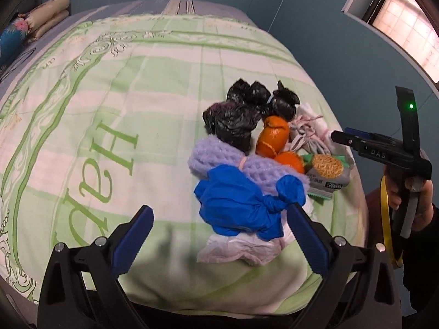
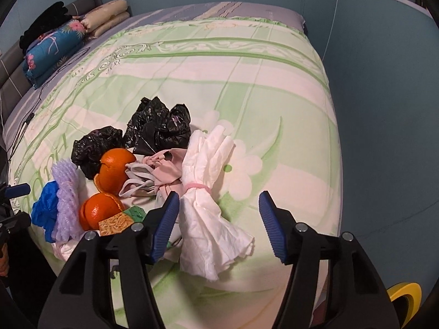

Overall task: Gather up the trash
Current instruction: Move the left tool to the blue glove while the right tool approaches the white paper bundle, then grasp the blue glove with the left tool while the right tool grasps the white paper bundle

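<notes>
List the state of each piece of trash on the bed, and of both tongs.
Blue bag: knotted, lying on bedspread.
Black bags: crumpled.
Orange peels: split open, empty.
White tissue bundle: banded with a pink tie, lying between the right tongs.
Snack wrapper: crumpled.
Left tongs: open, empty.
Right tongs: open, not gripping.

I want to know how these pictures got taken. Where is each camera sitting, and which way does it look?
Left wrist: on the left hand-held gripper, looking down at the bed and blue bag; open jaws, plus the person's other hand on the right hand-held gripper.
Right wrist: on the right hand-held gripper, looking down at the white tissue bundle; open jaws.
Both share the orange peels and black bags.
</notes>
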Demonstrator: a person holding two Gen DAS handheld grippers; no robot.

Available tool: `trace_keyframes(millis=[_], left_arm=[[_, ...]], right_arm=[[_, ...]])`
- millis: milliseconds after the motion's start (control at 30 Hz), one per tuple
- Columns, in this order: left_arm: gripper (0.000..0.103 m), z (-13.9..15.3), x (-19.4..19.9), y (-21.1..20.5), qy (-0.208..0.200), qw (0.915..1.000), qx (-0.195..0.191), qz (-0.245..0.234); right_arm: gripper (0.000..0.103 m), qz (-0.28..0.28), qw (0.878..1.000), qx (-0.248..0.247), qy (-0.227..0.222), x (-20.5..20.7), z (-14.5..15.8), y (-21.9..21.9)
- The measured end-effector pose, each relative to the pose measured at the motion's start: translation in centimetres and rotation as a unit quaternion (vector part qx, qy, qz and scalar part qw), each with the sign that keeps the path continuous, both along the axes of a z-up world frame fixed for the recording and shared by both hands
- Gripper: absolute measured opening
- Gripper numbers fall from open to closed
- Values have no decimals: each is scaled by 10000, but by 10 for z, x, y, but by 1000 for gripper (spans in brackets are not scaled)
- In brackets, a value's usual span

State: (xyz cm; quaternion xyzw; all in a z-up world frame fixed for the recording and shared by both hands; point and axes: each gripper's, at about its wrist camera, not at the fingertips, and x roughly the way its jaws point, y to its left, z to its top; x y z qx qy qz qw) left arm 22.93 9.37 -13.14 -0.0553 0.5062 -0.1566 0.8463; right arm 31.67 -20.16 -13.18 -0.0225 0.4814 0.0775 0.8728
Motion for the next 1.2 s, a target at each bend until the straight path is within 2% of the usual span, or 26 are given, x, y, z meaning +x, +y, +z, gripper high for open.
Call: trace_keyframes(millis=[100,167,333,600,667,767,867,1033,1200], left_arm=[[91,-2,3,-4,62,9999,29,-104],[84,-3,5,-8,90,9997,97,-192],[75,-7,14,-19,242,9991,102,-345],[41,-11,16,-25,344,9984,16,-449],[29,-12,16,-21,378,9985,-27,-383],[17,-12,16,-13,433,9985,-165,-301],[14,-12,14,-7,443,9984,-237,-242],[11,-11,12,-3,381,9987,-282,-196],[9,-5,8,2,252,9988,-401,-132]], right_arm=[[56,22,9999,19,104,5,-6,2],[52,39,9999,12,168,8,-10,3],[50,6,9990,155,408,17,-21,3],[43,132,9984,72,539,21,-28,12],[32,157,9982,97,575,20,-29,13],[22,239,9980,128,574,17,-27,16],[18,321,9983,11,490,12,-24,21],[17,269,9981,202,519,8,-18,16],[17,218,9988,268,336,-3,-3,9]])
